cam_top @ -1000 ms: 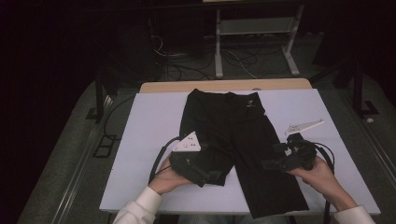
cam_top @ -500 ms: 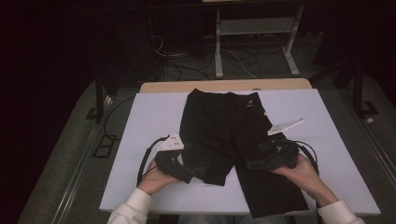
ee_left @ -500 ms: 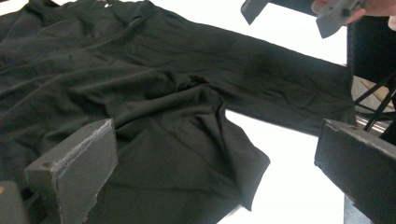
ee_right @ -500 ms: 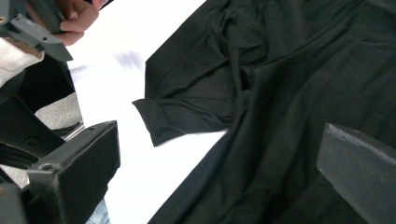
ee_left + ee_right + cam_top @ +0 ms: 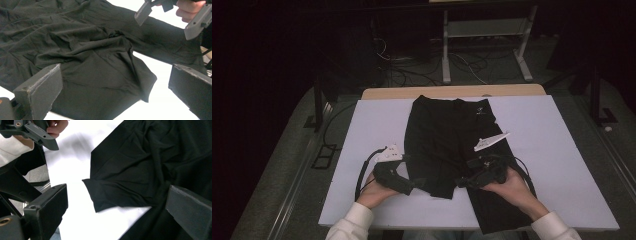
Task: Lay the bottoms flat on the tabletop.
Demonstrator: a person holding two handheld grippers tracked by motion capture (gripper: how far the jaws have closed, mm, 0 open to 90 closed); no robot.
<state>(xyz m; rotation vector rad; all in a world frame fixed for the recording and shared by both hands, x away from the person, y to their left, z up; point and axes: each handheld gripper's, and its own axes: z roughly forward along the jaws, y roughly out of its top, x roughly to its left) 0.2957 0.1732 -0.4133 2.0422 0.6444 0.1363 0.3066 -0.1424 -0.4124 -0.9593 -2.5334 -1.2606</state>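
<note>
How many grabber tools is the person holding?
2. The left gripper is at the near left edge of the black shorts; the right gripper is over the shorts' right leg.

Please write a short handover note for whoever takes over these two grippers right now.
Left gripper: open, at the folded-up left leg hem, holding nothing.
Right gripper: open, jaws pointing at the same hem from the other side, holding nothing.
Black fabric shorts lie flat on the white table cover, waistband at the far edge.
Done: left leg folded up.
Left: right leg, which overhangs the near edge, probably gets folded next.
</note>
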